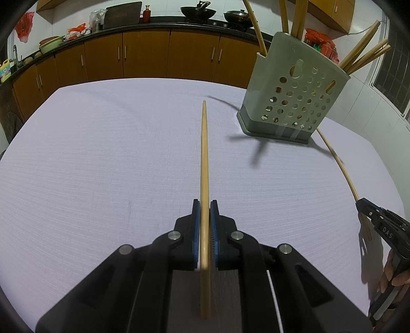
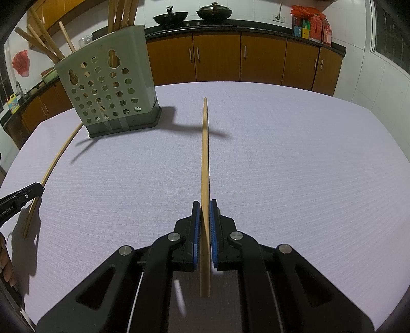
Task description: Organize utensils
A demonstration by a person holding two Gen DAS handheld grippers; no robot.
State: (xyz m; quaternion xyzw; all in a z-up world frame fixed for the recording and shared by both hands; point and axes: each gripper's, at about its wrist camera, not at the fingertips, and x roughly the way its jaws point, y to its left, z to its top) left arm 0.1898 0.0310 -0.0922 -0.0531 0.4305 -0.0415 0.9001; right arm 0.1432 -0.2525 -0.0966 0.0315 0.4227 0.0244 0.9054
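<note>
My left gripper [image 1: 204, 205] is shut on a wooden chopstick [image 1: 204, 153] that points forward above the table. My right gripper [image 2: 204, 205] is shut on another wooden chopstick [image 2: 205, 148], also held above the table. A grey-green perforated utensil holder [image 1: 292, 94] stands at the right in the left wrist view and at the upper left in the right wrist view [image 2: 110, 84]; several chopsticks stick out of its top. The right gripper with its chopstick shows at the right edge of the left wrist view [image 1: 364, 207]; the left gripper shows at the left edge of the right wrist view [image 2: 38, 190].
The table wears a pale lilac cloth [image 1: 102, 166]. Behind it runs a kitchen counter with wooden cabinets [image 1: 146, 51], woks [image 1: 198, 11] and bottles. A window [image 1: 394, 74] is on the right wall.
</note>
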